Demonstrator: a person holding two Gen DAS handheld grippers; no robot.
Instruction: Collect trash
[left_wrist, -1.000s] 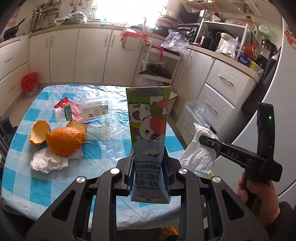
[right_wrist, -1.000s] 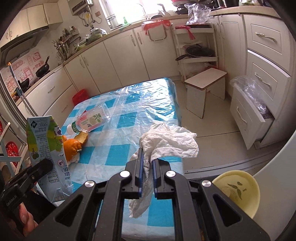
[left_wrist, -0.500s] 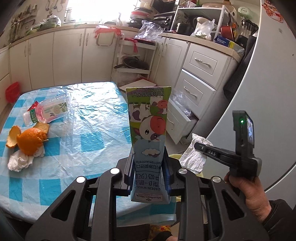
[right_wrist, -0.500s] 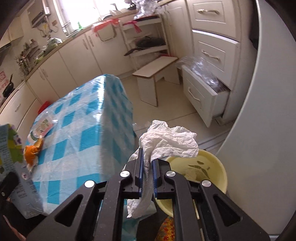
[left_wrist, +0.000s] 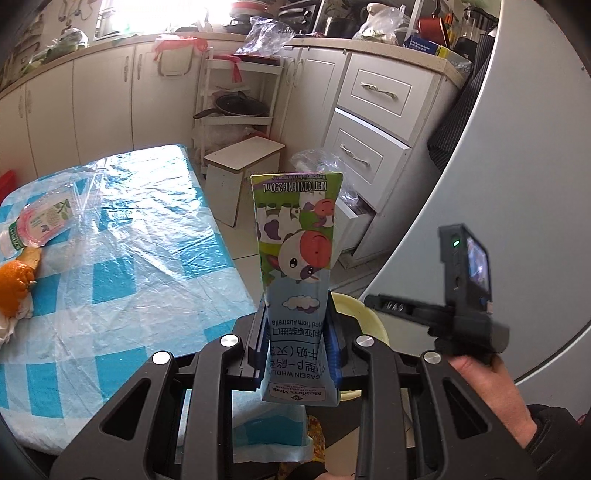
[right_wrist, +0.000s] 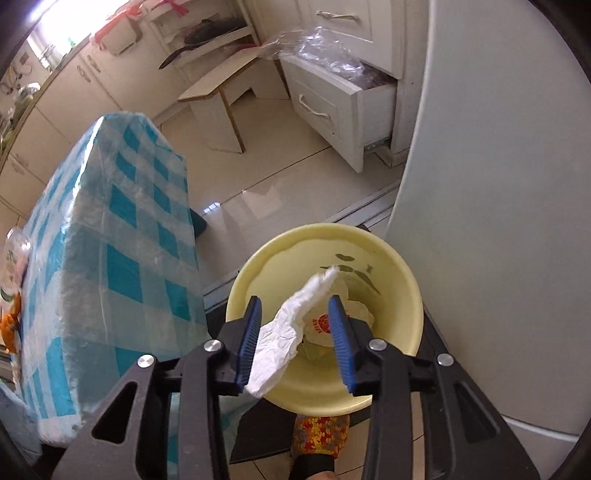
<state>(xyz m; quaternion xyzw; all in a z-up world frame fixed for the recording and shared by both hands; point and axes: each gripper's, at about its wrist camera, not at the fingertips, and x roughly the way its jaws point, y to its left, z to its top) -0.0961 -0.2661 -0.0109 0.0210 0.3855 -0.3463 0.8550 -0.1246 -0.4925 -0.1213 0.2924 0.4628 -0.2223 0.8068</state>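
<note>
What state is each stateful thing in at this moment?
Left gripper: shut on the upside-down cow-print milk carton.
Right gripper: jaws just opened, crumpled white tissue loose between them.
Yellow plastic bowl: holds scraps.
White bottom drawer: pulled open.
Clear plastic bottle: lying on its side.

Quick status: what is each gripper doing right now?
Left gripper: shut on the milk carton.
Right gripper: jaws just opened, tissue loose between them over the yellow bin.

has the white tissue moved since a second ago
Yes. The white tissue went from above the checked table to over the yellow bin beside it. The right claw has just been opening, and the tissue hangs loose between its pads.
</note>
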